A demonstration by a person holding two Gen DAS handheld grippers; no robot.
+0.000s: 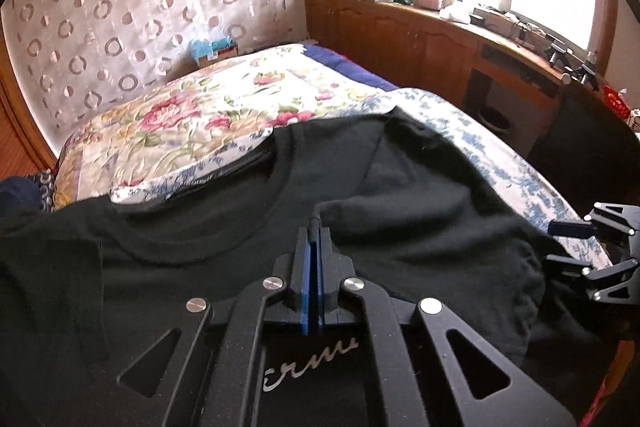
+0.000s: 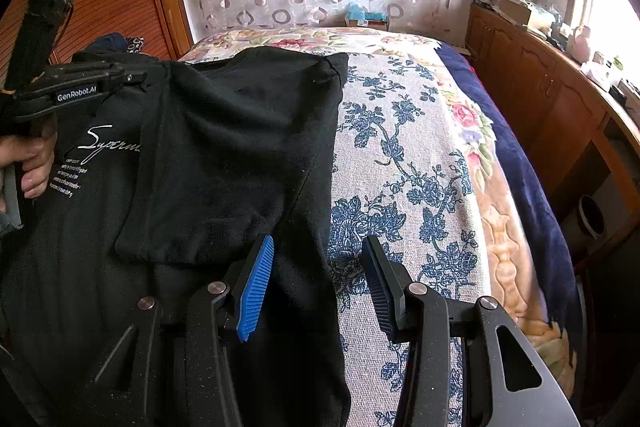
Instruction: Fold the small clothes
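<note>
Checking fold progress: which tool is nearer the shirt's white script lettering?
Left. The left tool is shut directly above the lettering; the right tool hangs open at the black shirt's far edge.

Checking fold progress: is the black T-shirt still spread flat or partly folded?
Partly folded: the black T-shirt has one side flap lying over its chest, covering the end of the white lettering; the rest lies flat on the bedspread.

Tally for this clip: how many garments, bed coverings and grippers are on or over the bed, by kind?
Black cotton T-shirt with white script print: 1
Bed coverings: 3 (blue-flowered white cloth, pink-flowered quilt, navy blanket)
Black two-finger grippers with blue pads: 2 (left gripper, right gripper)
Total: 6
</note>
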